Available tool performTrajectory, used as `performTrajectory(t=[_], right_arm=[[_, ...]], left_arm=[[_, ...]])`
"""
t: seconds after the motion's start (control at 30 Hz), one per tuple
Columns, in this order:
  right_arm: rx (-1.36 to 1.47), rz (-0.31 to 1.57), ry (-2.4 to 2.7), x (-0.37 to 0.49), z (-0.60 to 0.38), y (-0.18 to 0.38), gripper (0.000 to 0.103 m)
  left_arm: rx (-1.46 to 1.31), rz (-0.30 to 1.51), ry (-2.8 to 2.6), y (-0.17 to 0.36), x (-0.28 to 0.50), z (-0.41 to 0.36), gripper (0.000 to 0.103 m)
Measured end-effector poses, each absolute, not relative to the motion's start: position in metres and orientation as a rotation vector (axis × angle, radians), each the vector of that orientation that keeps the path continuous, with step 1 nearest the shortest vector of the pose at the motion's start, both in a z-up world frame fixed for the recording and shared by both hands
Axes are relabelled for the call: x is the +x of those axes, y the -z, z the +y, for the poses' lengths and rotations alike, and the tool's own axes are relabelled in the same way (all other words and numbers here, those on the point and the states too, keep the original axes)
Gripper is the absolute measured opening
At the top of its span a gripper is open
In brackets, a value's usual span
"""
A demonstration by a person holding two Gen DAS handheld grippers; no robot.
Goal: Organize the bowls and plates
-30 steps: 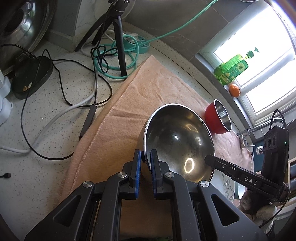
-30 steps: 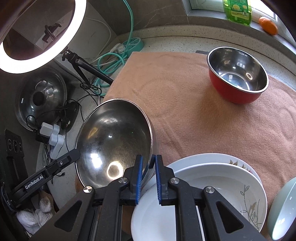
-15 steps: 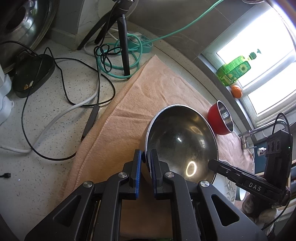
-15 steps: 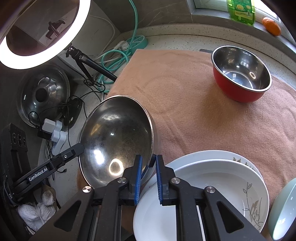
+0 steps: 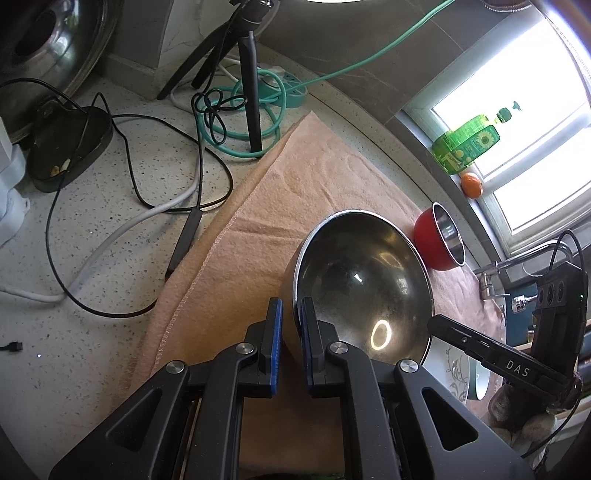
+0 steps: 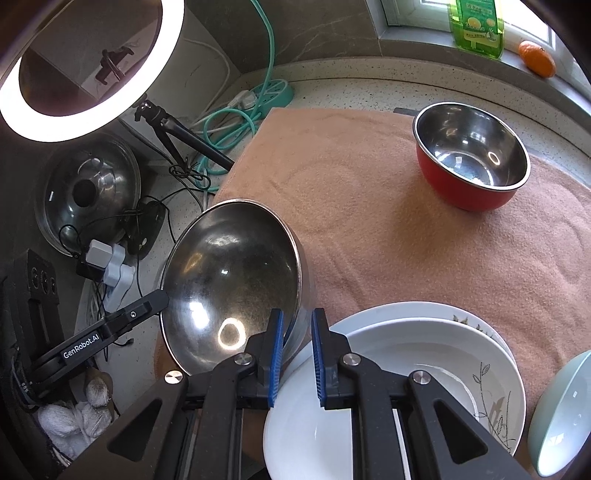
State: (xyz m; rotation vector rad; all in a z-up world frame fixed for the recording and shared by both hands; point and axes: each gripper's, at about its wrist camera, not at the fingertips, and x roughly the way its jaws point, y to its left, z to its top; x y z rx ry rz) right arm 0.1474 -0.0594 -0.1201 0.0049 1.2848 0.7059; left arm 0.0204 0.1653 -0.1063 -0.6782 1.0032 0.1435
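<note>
A large steel bowl (image 5: 364, 284) is tilted over the pink towel (image 5: 295, 192). My left gripper (image 5: 291, 314) is shut on its near rim. In the right wrist view the same steel bowl (image 6: 229, 280) is gripped at its rim by my right gripper (image 6: 297, 325), whose jaws stand slightly wider apart around the rim. White plates (image 6: 406, 362) are stacked just right of the bowl. A red bowl with steel inside (image 6: 471, 155) stands upright at the far right of the towel (image 6: 369, 206). A pale green bowl (image 6: 561, 413) shows at the right edge.
Cables (image 5: 147, 192), a teal cord (image 5: 236, 110) and a tripod (image 5: 251, 92) lie on the speckled counter left of the towel. A pot lid (image 6: 88, 192) leans at the left. A green bottle (image 6: 476, 26) and an orange (image 6: 537, 59) sit on the windowsill.
Both grippers have carried the steel bowl slightly toward the towel's middle; the right gripper's jaws have widened a little around the rim.
</note>
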Motion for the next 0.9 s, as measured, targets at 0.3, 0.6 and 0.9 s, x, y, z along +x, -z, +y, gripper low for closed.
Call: performTrajectory(t=[0.3,0.6,0.9], right_arm=[[0.024,1.255,-0.702,0.147,-0.075,0.104,0.014],[0.077,1.226,-0.685,0.154,-0.099,0.089,0.014],[0.140,1.190,-0.621,0.176,-0.135,0.073,0.014]], left_arm=[[-0.643,0.967,-0.180,0.090,0.014,0.172,0.008],[-0.640,0.923,-0.122,0.069,0.023,0.160,0.008],[-0.602,0.920,-0.001,0.052,0.058,0.120,0.008]])
